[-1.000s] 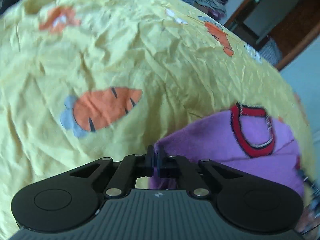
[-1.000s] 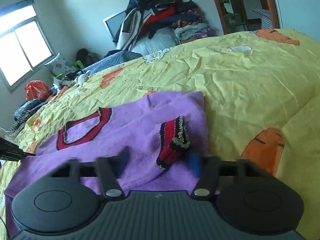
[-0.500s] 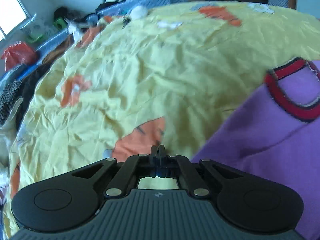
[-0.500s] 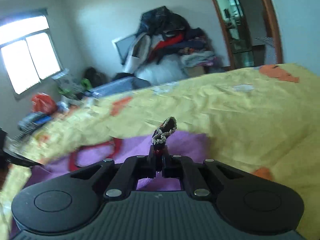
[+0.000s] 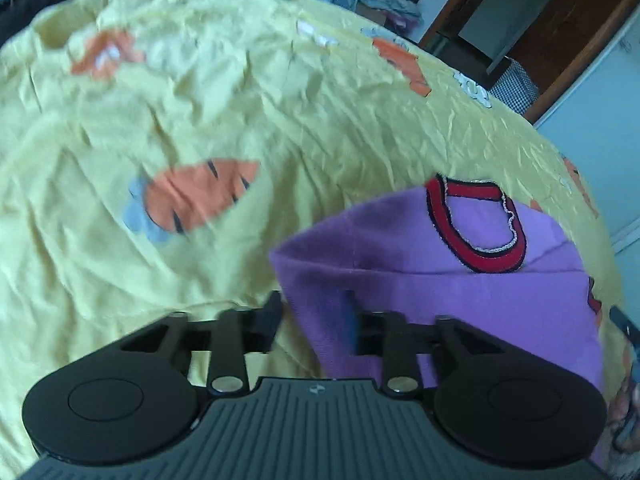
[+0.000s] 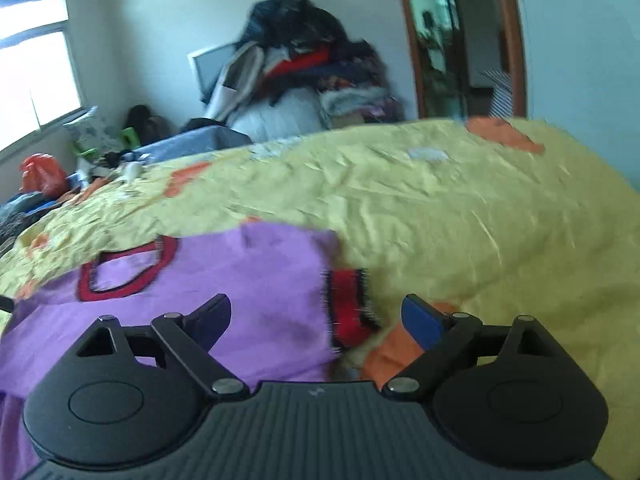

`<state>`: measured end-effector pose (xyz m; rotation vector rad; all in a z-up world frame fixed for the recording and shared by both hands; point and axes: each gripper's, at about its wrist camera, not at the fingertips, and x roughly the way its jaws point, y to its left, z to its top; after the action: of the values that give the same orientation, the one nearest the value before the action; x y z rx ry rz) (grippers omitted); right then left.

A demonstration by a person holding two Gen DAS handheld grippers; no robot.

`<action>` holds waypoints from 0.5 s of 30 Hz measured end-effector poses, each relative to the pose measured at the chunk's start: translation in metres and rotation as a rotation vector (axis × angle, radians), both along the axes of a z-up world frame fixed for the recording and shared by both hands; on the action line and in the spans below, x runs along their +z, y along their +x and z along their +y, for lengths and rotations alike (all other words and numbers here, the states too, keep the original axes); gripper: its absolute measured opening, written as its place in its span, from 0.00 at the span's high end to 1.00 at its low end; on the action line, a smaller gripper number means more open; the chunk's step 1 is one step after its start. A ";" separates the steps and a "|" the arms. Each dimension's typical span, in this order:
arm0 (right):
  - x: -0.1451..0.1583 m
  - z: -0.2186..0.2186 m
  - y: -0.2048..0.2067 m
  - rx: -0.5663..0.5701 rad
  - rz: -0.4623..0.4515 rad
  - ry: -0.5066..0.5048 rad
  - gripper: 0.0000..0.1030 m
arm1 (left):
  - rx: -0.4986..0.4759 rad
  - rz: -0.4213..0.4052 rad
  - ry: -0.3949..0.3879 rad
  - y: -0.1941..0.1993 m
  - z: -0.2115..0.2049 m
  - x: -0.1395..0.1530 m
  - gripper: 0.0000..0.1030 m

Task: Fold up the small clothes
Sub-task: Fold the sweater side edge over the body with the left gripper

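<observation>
A purple sweater [image 6: 256,280] with a red collar [image 5: 476,220] lies low in both views on a crumpled yellow carrot-print bedsheet [image 5: 280,112]. The left gripper [image 5: 316,312] has just been parting, its fingers spread over the sweater's folded edge without pinching; the right gripper [image 6: 316,320], also just opening, stands wide around the red cuff [image 6: 350,308], not touching. At upper centre of the right view a heap of clothes [image 6: 304,64] sits by a doorway [image 6: 460,40], a window [image 6: 36,76] at upper left.

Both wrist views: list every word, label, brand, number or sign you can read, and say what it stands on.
No readable text in either view.
Small pale mark on the left gripper body: a logo, too small to read.
Same mark on the right gripper body: too small to read.
Purple sweater: no lettering shows.
Yellow bedsheet: carrot and flower pictures only, no words.
</observation>
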<state>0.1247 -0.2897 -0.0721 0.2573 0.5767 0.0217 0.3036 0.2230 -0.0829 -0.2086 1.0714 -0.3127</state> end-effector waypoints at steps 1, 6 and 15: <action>0.001 0.005 -0.003 0.029 -0.005 0.008 0.09 | 0.013 0.010 -0.029 0.004 0.000 -0.007 0.61; -0.004 0.037 -0.018 0.116 0.012 -0.016 0.09 | 0.001 -0.049 0.024 0.005 -0.010 -0.015 0.92; 0.000 0.096 -0.029 0.304 0.027 -0.045 0.09 | -0.071 -0.214 0.415 -0.006 -0.036 -0.014 0.89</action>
<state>0.0955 -0.1938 -0.0719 0.1244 0.6382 0.2994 0.2976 0.1873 -0.0971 0.2301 0.9094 -0.1659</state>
